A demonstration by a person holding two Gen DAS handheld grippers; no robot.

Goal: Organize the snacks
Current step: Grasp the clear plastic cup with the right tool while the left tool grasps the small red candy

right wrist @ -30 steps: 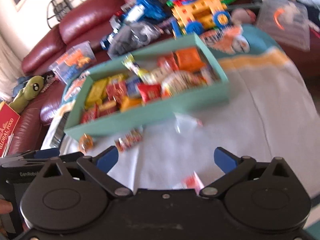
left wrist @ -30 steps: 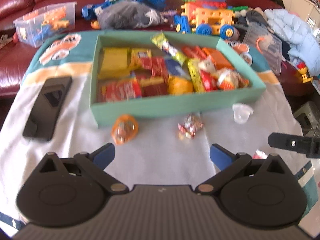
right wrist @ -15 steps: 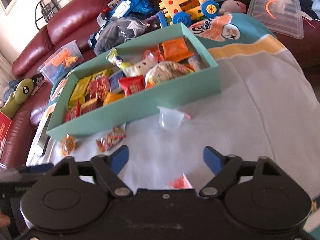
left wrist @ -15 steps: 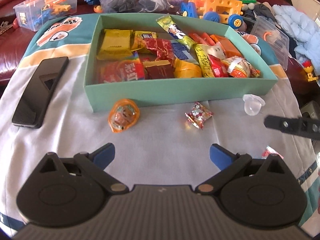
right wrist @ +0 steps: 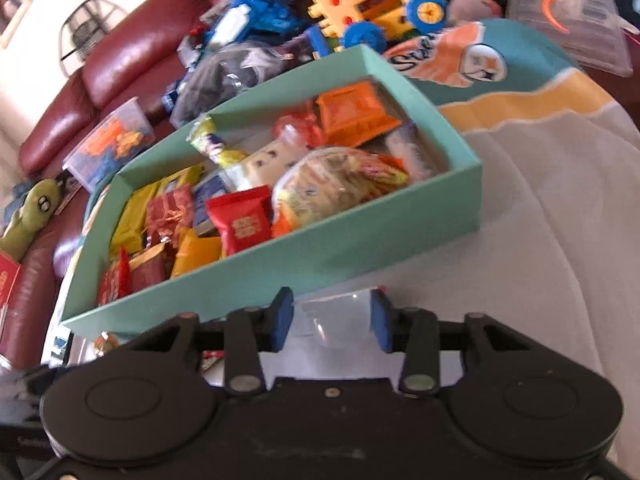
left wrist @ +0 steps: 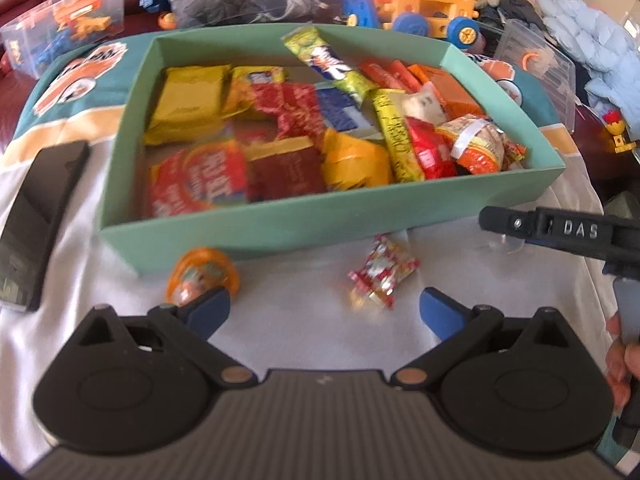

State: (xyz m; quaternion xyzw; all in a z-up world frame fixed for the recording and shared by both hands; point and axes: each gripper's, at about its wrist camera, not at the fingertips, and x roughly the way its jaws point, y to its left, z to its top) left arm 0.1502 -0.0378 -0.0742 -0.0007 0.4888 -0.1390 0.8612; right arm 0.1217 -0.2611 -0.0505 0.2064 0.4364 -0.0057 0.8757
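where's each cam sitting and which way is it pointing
Left wrist: on the left gripper, angled down at the green snack box and loose candy wrapper; its open blue fingertips show, plus a hand at right.
Right wrist: on the right gripper, angled down at the box's right end; its jaws are closing around a clear jelly cup.
Shared: box, orange round snack, toys on the sofa.

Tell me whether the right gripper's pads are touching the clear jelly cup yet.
Cannot tell. In the right wrist view the clear jelly cup sits between the closing right gripper pads, but blur and the cup's transparency hide whether any gap remains.
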